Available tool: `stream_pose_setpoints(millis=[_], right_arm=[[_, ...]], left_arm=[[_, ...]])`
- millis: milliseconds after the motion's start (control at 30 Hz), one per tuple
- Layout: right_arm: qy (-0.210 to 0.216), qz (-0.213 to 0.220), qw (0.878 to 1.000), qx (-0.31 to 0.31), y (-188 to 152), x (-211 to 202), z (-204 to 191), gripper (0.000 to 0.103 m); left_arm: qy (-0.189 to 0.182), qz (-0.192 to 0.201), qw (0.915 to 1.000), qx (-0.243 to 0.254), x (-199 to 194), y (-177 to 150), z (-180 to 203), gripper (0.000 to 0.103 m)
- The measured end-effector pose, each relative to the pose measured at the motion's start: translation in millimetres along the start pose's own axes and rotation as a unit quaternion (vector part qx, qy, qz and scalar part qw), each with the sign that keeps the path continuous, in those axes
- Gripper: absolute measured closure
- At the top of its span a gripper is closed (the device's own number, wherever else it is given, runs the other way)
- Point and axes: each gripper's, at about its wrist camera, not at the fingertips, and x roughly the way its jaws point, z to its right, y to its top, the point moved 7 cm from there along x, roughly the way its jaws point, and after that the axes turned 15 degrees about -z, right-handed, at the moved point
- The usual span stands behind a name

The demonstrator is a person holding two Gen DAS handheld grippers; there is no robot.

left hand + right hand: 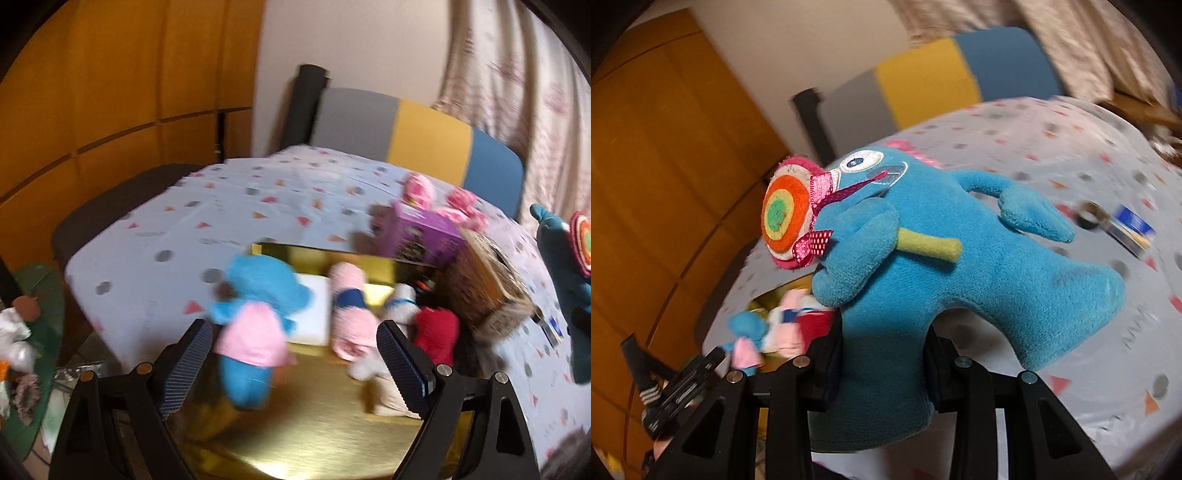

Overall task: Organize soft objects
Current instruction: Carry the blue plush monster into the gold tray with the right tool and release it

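My left gripper is open above a shiny gold box. A small blue plush in a pink shirt is between its fingers, blurred, not clamped. Inside the box lie a pink plush, a white plush and a red plush. My right gripper is shut on the leg of a teal monster plush holding a striped lollipop, lifted above the table. That teal plush also shows at the right edge of the left wrist view.
The table has a white cloth with coloured triangles. A purple box and a wicker basket stand by the gold box, with pink plush behind. A striped chair stands beyond. Small items lie on the cloth.
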Motion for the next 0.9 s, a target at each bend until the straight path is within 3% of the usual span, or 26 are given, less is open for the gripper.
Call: stream_pose_setpoints(millis=[200, 433, 667, 900], right_arm=[[0.032, -0.045, 0.996, -0.071, 5.6, 42.7, -70.0, 0.067], [0.032, -0.124, 0.983, -0.13, 0.5, 132.6, -132.6, 0.067], [-0.028, -0.188, 0.97, -0.151, -3.8, 215.6, -140.0, 0.062], [-0.009, -0.184, 0.971, -0.149, -10.0, 209.4, -137.0, 0.056]], left_arm=[[0.023, 0.002, 0.9992, -0.034, 0.7, 1.2, -35.7, 0.012], [0.029, -0.002, 0.9988, -0.04, 3.5, -3.3, -45.1, 0.012], [0.028, -0.004, 0.9991, -0.032, 5.3, -6.7, -40.9, 0.012], [0.024, -0.007, 0.9993, -0.027, 7.2, -8.2, -34.7, 0.012]])
